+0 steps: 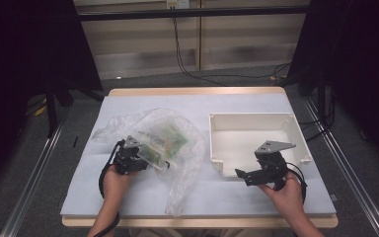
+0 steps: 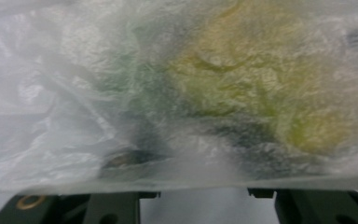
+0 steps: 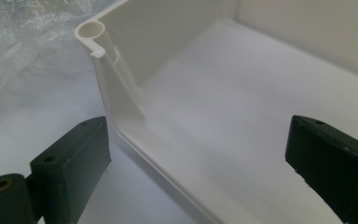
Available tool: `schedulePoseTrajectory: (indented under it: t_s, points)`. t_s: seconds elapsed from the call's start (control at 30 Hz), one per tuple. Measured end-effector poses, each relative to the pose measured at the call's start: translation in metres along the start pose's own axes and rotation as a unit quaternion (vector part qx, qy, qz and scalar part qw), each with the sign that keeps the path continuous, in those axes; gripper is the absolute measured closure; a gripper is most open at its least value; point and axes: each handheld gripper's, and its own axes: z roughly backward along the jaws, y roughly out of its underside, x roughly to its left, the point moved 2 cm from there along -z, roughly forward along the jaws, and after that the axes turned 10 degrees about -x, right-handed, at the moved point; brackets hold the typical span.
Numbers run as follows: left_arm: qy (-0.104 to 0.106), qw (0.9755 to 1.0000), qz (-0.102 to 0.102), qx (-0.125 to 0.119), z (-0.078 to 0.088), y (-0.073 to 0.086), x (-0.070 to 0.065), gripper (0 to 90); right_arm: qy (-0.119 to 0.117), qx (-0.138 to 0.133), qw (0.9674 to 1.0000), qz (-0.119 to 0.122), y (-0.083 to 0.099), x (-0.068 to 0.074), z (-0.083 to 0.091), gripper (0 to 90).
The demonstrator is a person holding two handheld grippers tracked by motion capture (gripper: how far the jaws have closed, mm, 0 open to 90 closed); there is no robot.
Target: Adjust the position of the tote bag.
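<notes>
A crumpled clear plastic bag (image 1: 185, 163) lies at the left middle of the table, with a green circuit board (image 1: 170, 135) inside it. My left gripper (image 1: 145, 159) is pushed into the bag's near left side and looks shut on it. In the left gripper view the bag (image 2: 74, 102) drapes over the jaw tips, and the board (image 2: 265, 88) shows as a yellow-green blur. My right gripper (image 1: 242, 174) stands open at the near left corner of an empty white bin (image 1: 256, 117). In the right gripper view the bin's corner post (image 3: 93, 33) rises between the spread jaws of the right gripper (image 3: 198, 154).
The table (image 1: 128, 197) has a pale cover with a wooden edge showing at front and back. A tail of the bag reaches toward the front edge. Black cables run across the floor behind the table, and dark curtains hang on both sides.
</notes>
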Motion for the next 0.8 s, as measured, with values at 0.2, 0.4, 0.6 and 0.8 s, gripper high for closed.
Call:
schedulePoseTrajectory:
  t_s: [0.2,0.4,0.6,0.8]
  points:
    - [0.013,0.9999,-0.001,0.002,-0.002,-0.002,-0.009,80.0,0.002,0.001,1.0000,0.002,0.000,-0.001,0.000,6.6]
    - [0.011,0.9993,0.034,0.013,-0.004,-0.005,-0.012,90.0,-0.001,0.003,1.0000,0.000,0.000,0.001,-0.001,6.6]
    - [0.010,0.9981,0.058,0.016,-0.003,-0.005,-0.014,90.0,-0.001,0.006,1.0000,0.000,0.001,0.001,-0.002,6.7]
    - [0.021,0.9988,0.034,0.030,0.003,-0.004,-0.033,90.0,0.000,0.002,1.0000,-0.007,0.001,-0.002,-0.002,6.6]
